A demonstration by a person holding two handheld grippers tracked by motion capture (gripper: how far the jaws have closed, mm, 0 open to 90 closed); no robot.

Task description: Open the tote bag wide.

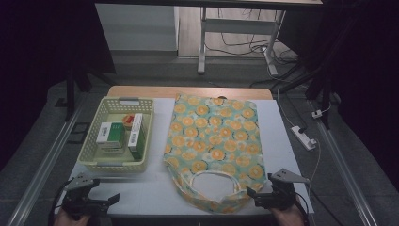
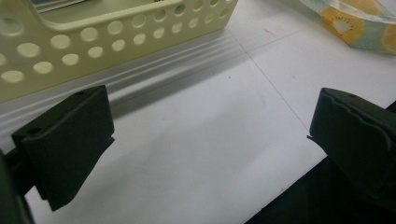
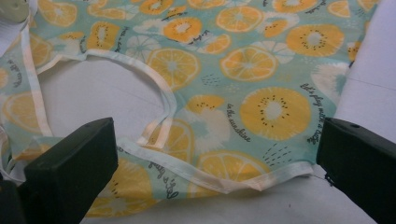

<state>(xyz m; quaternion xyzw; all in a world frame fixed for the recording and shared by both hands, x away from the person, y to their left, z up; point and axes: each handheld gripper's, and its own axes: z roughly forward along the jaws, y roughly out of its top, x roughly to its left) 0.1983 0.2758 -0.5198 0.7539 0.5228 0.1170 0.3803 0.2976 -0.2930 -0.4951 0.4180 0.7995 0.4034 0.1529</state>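
Observation:
A cloth bag (image 1: 214, 141) printed with orange and kiwi slices lies flat on the white table (image 1: 155, 188), its handles and mouth toward the near edge. A pale yellow perforated basket (image 1: 94, 162) at the left holds several small boxes (image 1: 110, 133). My left gripper (image 1: 106, 201) rests at the near left edge, open, nothing between its jaws, with the basket wall (image 2: 112, 35) just ahead. My right gripper (image 1: 258, 197) is open at the bag's near right corner; the bag's hem (image 3: 219, 179) and handle (image 3: 159, 93) lie in front of its jaws.
A white power strip (image 1: 304, 136) and cables lie on the floor to the right. Table legs (image 1: 202, 42) stand beyond the far edge. Bare white table surface (image 2: 210, 140) lies between basket and bag.

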